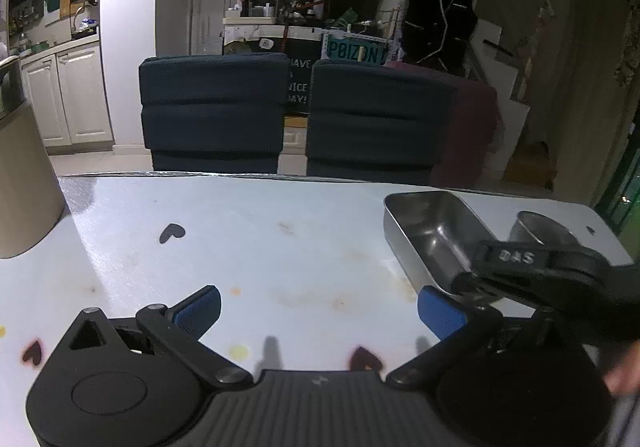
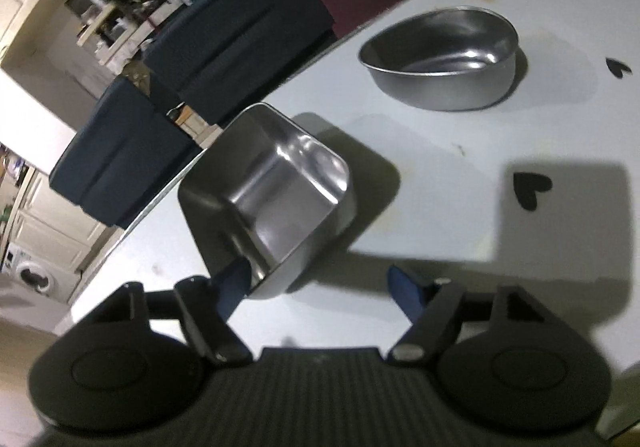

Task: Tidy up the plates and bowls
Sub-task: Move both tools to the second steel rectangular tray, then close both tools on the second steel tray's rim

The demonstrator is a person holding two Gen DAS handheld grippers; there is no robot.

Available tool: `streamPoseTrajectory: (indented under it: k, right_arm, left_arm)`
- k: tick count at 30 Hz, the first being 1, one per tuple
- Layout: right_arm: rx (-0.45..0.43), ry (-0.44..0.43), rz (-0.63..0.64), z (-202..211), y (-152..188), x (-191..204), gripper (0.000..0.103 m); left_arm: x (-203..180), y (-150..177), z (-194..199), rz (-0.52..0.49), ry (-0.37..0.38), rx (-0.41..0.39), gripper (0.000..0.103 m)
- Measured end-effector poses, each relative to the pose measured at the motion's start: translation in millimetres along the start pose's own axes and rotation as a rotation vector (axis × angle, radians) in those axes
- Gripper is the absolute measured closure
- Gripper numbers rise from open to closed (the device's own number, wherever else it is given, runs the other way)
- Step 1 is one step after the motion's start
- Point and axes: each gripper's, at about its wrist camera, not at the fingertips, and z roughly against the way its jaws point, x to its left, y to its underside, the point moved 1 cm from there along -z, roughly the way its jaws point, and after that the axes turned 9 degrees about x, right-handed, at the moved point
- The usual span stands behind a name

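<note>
Right wrist view first: the right tool (image 2: 316,283) is spread pretty wide over the white tabletop (image 2: 460,207), pointing down at a steep-ish angle. Its left blue pad (image 2: 232,287) is right up against the near corner of a square steel tray (image 2: 276,195); looks like touching, though the blur makes it hard to swear to. Its other pad (image 2: 408,291) hangs out over bare tabletop, well clear of the tray, so nothing is actually pinched. So the tray sits just ahead and a bit left of this tool, resting flat on the tabletop. Further ahead and off to the right there's a round steel bowl (image 2: 444,63), standing apart from the tray with open tabletop between them. A few dark heart stickers (image 2: 532,191) are dotted on the surface to the right of the tool.

From the left wrist camera, the left tool (image 1: 320,311) is also wide open and holding nothing, just bare stained tabletop (image 1: 280,247) between its blue pads (image 1: 200,311). Ahead and to its right you can see the same square steel tray (image 1: 428,231), with the right tool's black body poking in over the tray's near edge. The round steel bowl (image 1: 536,227) peeks out behind that, mostly hidden. Two dark blue chairs (image 1: 212,111) stand past the far edge of the tabletop, and a beige bin (image 1: 24,183) sits way off to the left.
</note>
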Motion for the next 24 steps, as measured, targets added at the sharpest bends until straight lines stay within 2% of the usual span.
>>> streamPoseTrajectory:
  k: [5, 8, 11, 13, 15, 16, 20, 24]
  right_arm:
    - [0.005, 0.02, 0.059, 7.8, -0.1, -3.6, 0.029]
    - [0.005, 0.001, 0.07, 12.4, -1.7, -14.2, 0.038]
    - [-0.002, -0.012, 0.107, 19.7, -6.9, -21.3, 0.053]
    - [0.0, -0.027, 0.15, 22.2, -8.0, -23.5, 0.074]
    - [0.012, -0.034, 0.178, 22.4, -8.6, -23.5, 0.089]
    - [0.021, -0.034, 0.195, 21.8, -8.6, -22.3, 0.095]
    - [0.02, -0.008, 0.273, 21.7, -6.1, -13.9, 0.096]
    - [0.024, -0.006, 0.276, 20.7, -6.3, -13.4, 0.096]
  left_arm:
    - [-2.9, -4.7, -9.0, 0.027, 0.004, 0.013, 0.0]
    - [-8.1, -1.2, -14.0, 0.015, -0.003, 0.025, 0.0]
    - [-12.1, 1.9, -20.1, -0.011, 0.007, 0.035, 0.0]
    - [-13.0, 2.9, -21.5, -0.012, 0.018, 0.033, 0.003]
    - [-13.2, 2.3, -22.7, -0.01, 0.032, 0.039, 0.016]
    - [-13.3, 1.9, -24.0, -0.007, 0.034, 0.045, 0.019]
    - [-11.0, 2.6, -30.9, 0.016, 0.046, 0.074, 0.043]
    - [-10.1, 7.3, -40.6, 0.045, 0.072, 0.127, 0.051]
